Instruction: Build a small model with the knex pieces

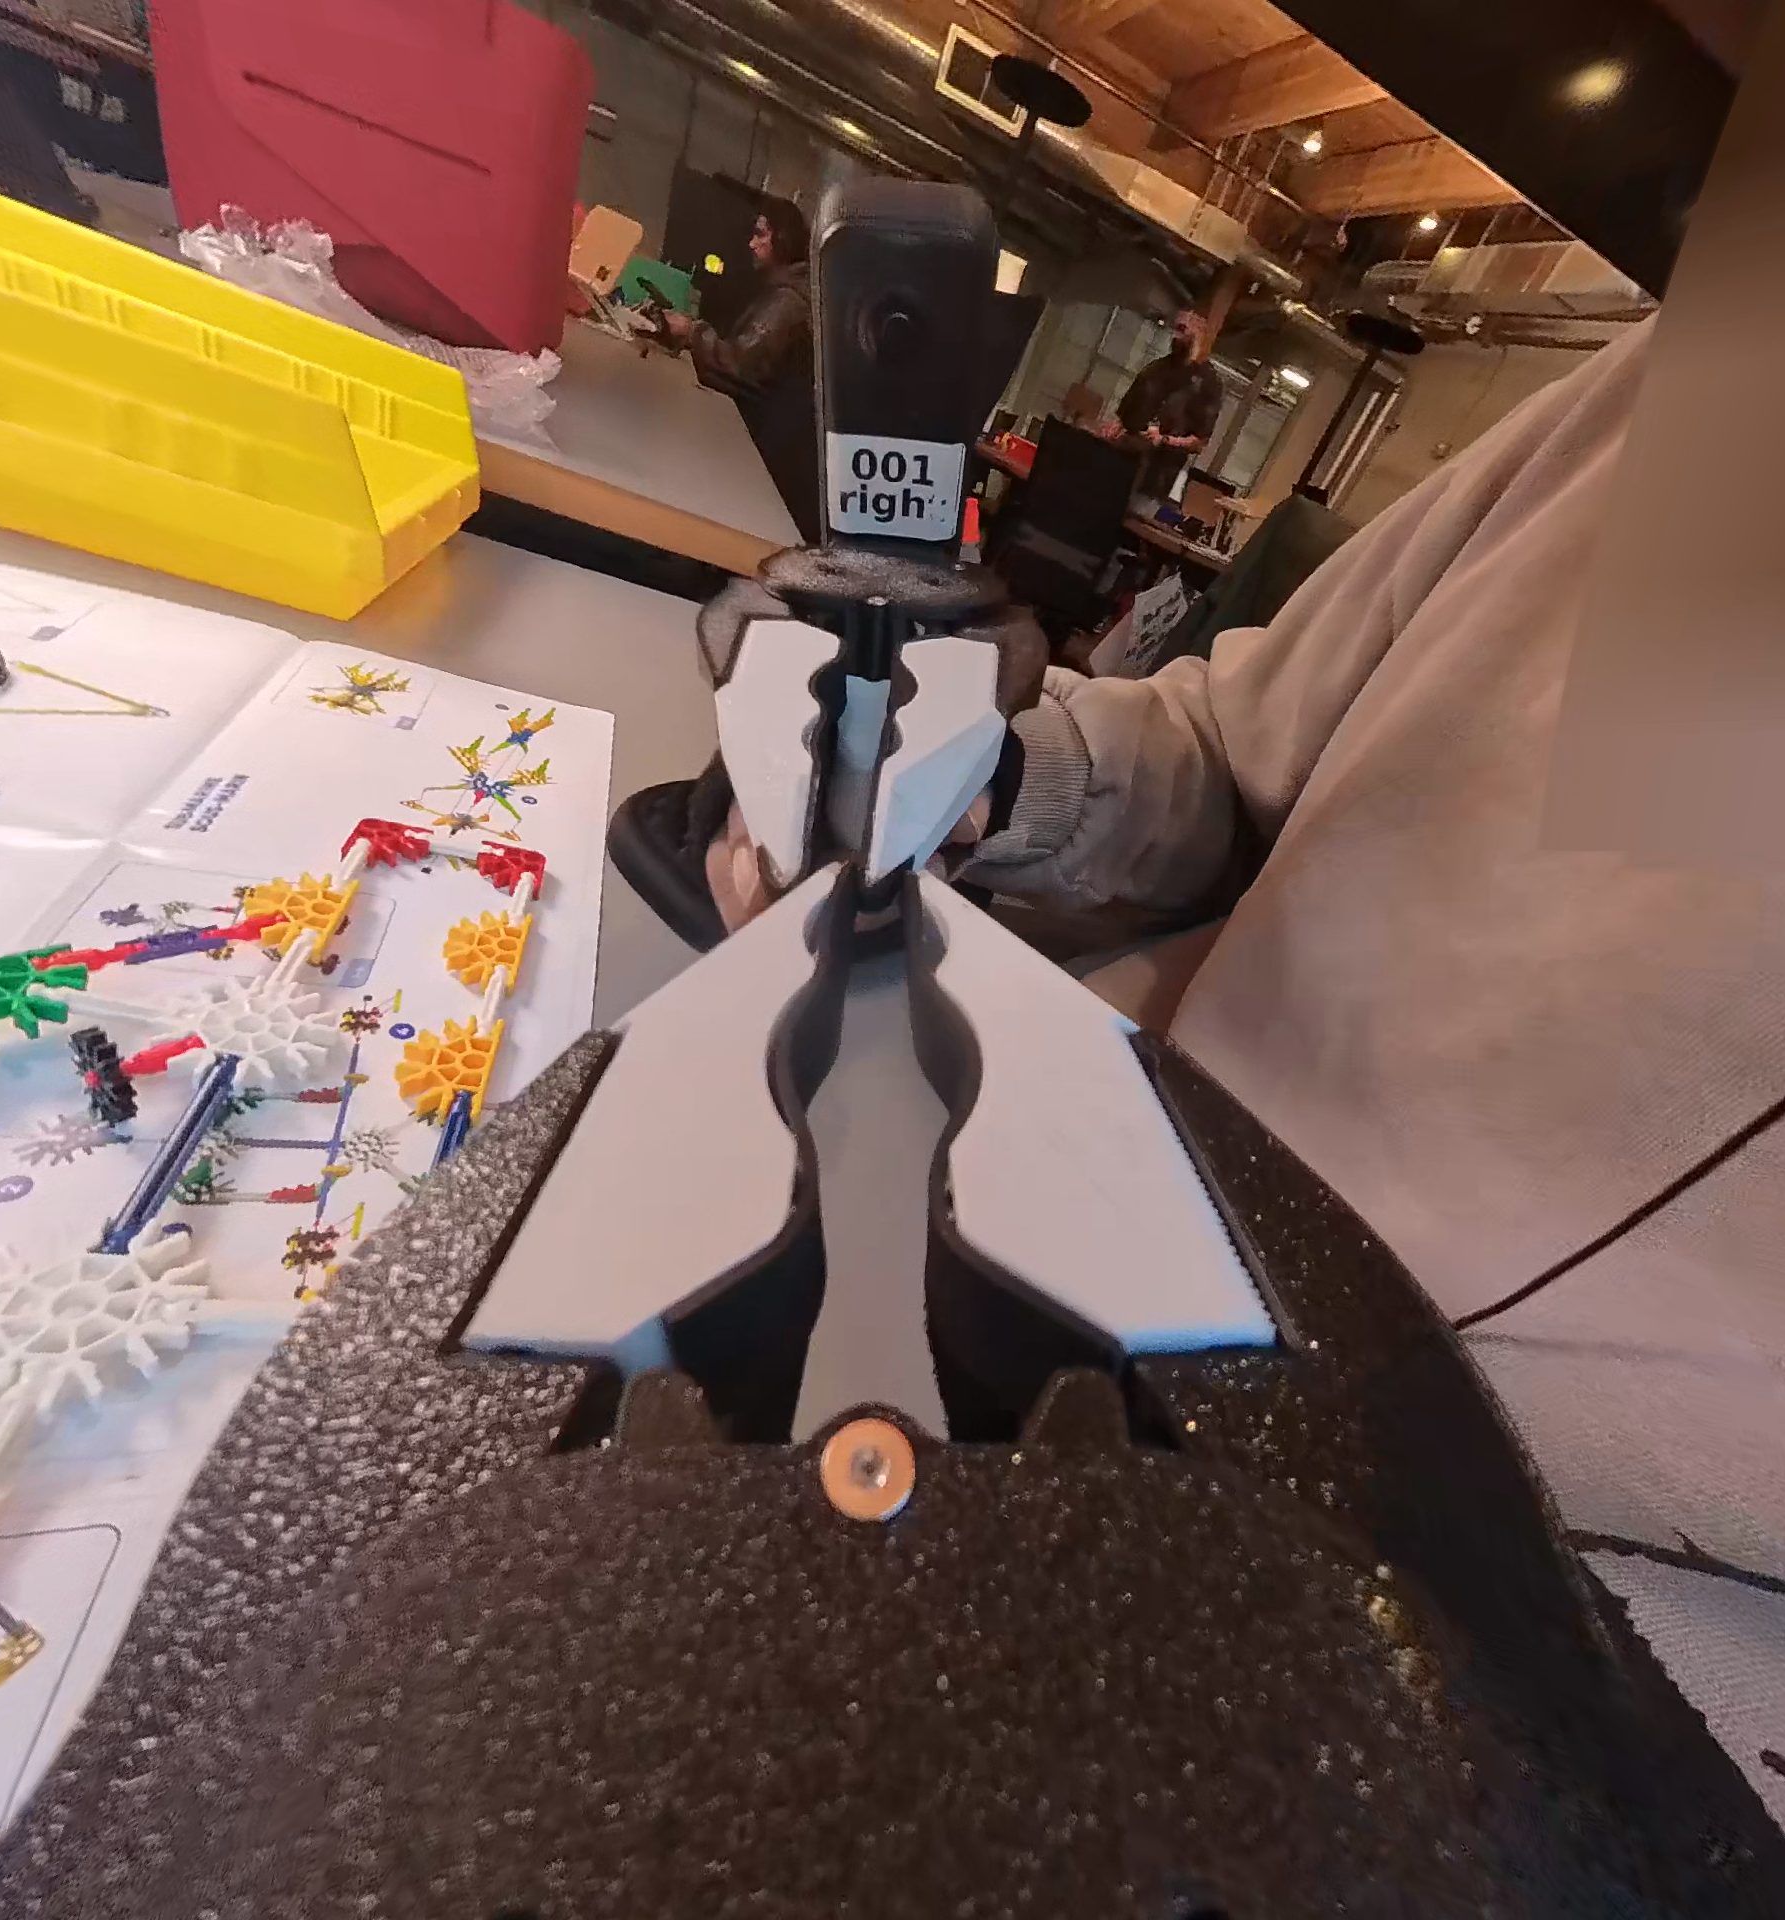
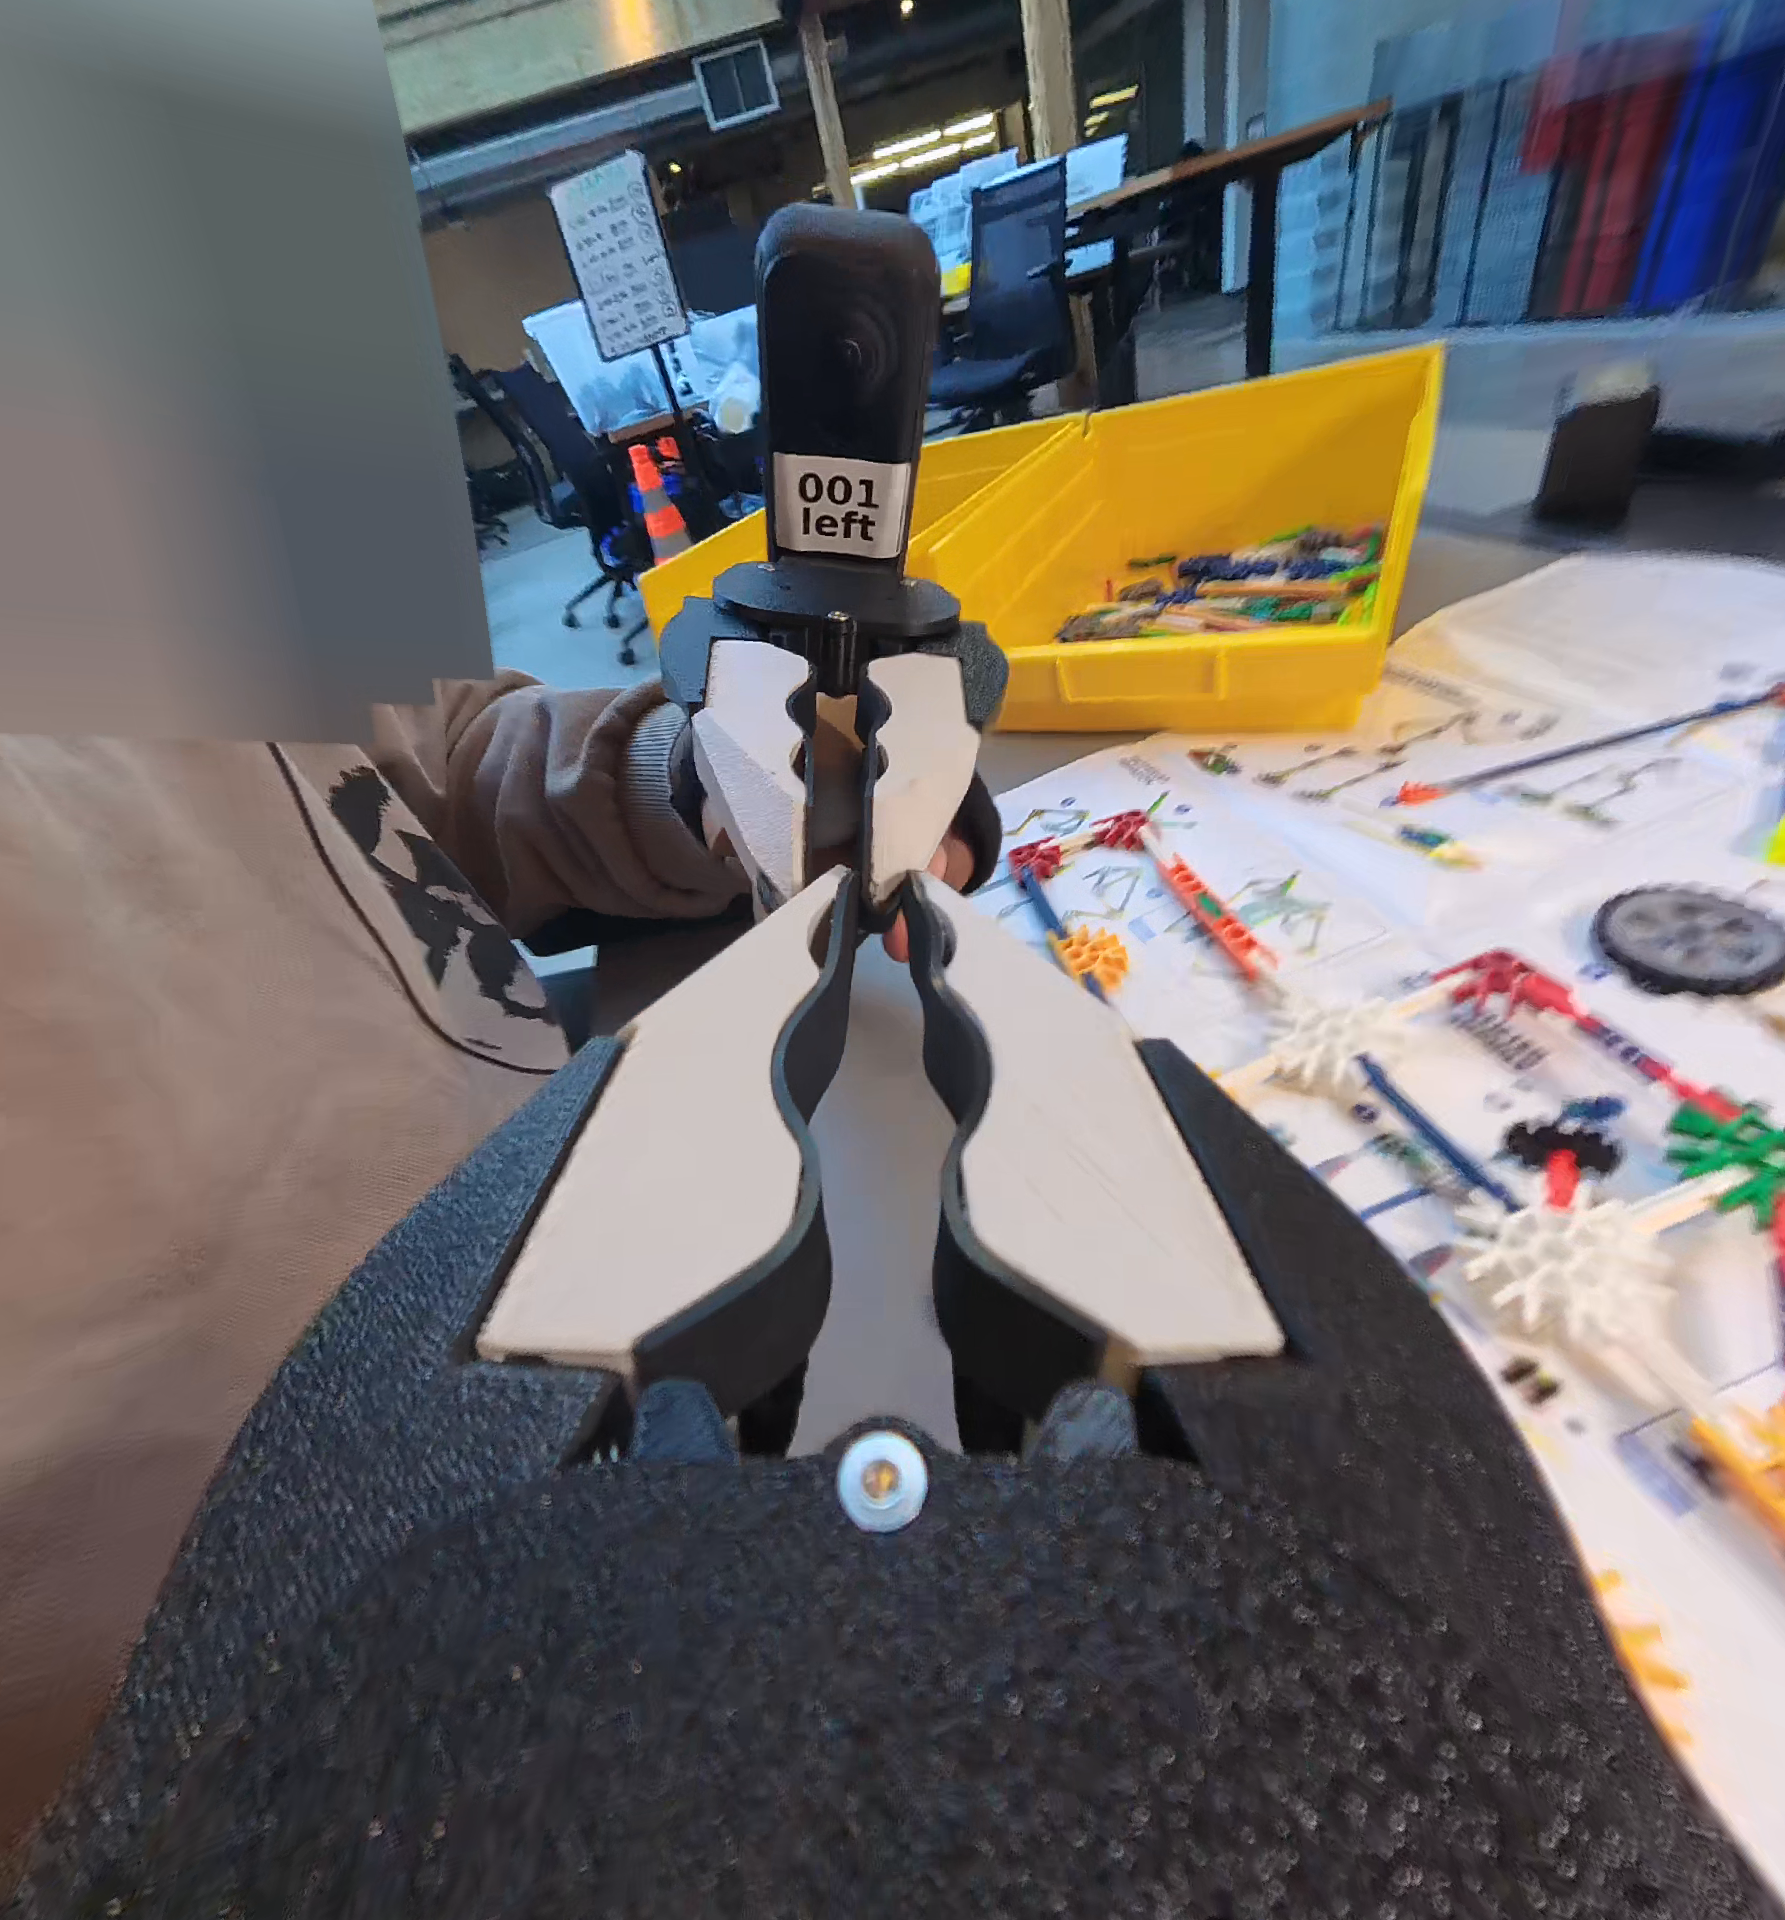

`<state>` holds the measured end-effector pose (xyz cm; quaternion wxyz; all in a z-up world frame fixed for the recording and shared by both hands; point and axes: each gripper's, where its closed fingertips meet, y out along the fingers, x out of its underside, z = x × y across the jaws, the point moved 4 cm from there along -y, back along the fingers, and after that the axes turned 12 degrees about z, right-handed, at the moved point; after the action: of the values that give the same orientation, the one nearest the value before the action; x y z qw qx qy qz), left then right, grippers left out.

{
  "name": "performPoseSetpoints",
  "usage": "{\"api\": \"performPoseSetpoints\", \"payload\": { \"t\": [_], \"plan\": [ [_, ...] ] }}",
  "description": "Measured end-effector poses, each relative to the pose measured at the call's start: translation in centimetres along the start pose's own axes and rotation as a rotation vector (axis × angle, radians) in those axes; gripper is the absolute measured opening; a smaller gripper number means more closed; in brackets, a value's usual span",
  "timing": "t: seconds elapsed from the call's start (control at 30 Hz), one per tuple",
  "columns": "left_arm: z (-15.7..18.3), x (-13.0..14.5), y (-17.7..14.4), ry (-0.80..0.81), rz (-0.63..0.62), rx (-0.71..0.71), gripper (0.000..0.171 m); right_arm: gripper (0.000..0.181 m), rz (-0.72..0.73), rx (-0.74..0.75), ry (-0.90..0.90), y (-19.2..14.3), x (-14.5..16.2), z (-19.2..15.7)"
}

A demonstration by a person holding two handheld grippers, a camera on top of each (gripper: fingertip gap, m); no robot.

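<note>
My two grippers meet tip to tip above the table edge. In the left wrist view my left gripper (image 1: pixel 875 891) is nearly shut, and a small black piece (image 1: pixel 873 906) shows between its fingertips. The right gripper (image 1: pixel 846 868) faces it, fingertips against the same spot, held by a hand in a beige sleeve (image 1: pixel 1106 790). In the right wrist view my right gripper (image 2: pixel 880 896) is also nearly shut around the small black piece (image 2: pixel 883 916), with the left gripper (image 2: pixel 841 873) opposite. Most of the piece is hidden.
A part-built rod-and-connector toy model (image 1: pixel 244 1018) lies on a white instruction sheet (image 1: pixel 244 748); it also shows in the right wrist view (image 2: pixel 1553 1174). A black wheel (image 2: pixel 1695 940) lies on the sheet. A yellow bin (image 2: pixel 1231 582) holds loose rods. A red container (image 1: pixel 368 166) stands behind.
</note>
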<state>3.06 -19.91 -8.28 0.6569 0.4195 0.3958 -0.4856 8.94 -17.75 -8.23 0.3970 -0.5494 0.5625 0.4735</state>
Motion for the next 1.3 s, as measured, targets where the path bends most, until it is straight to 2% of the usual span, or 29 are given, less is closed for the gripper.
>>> {"api": "performPoseSetpoints", "payload": {
  "t": [0.1, 0.13, 0.47, 0.63, 0.8, 0.93, 1.03, 1.1, 1.3],
  "plan": [
    [0.5, -0.6, -0.2, 0.035, 0.03, 0.043, 0.009, 0.019, 0.031, -0.002, -0.125, 0.3, -0.8, 0.0],
    [0.6, -0.7, -0.2, 0.045, 0.028, 0.049, 0.013, 0.019, 0.033, -0.01, -0.158, 0.3, -0.8, 0.0],
    [-1.0, -0.9, -1.5, 0.148, 0.002, -0.016, 0.014, 0.023, -0.046, 0.02, -0.472, -0.7, -0.3, 0.4],
    [-2.6, -0.9, -2.0, 0.141, 0.023, -0.086, 0.016, 0.023, 0.002, -0.01, -0.481, -1.1, -0.4, -0.2],
    [-1.3, -0.3, -0.7, 0.241, 0.005, -0.064, 0.021, 0.022, 0.009, -0.057, -0.491, -0.5, 0.0, -0.9],
    [-0.7, -0.7, -0.3, 0.312, 0.014, -0.078, 0.007, 0.022, 0.022, -0.089, -0.487, 0.2, 0.2, -1.3],
    [-0.3, -1.2, -0.5, 0.344, 0.035, -0.082, 0.005, 0.019, 0.059, -0.106, -0.452, 0.5, -0.4, -1.5],
    [0.1, -1.3, -0.6, 0.364, 0.04, -0.079, 0.004, 0.009, 0.074, -0.108, -0.411, 0.6, -0.7, -1.5],
    [0.5, -1.3, -0.8, 0.367, 0.023, -0.064, 0.003, 0.009, 0.09, -0.12, -0.344, 0.9, -0.6, -1.9]
  ]
}}
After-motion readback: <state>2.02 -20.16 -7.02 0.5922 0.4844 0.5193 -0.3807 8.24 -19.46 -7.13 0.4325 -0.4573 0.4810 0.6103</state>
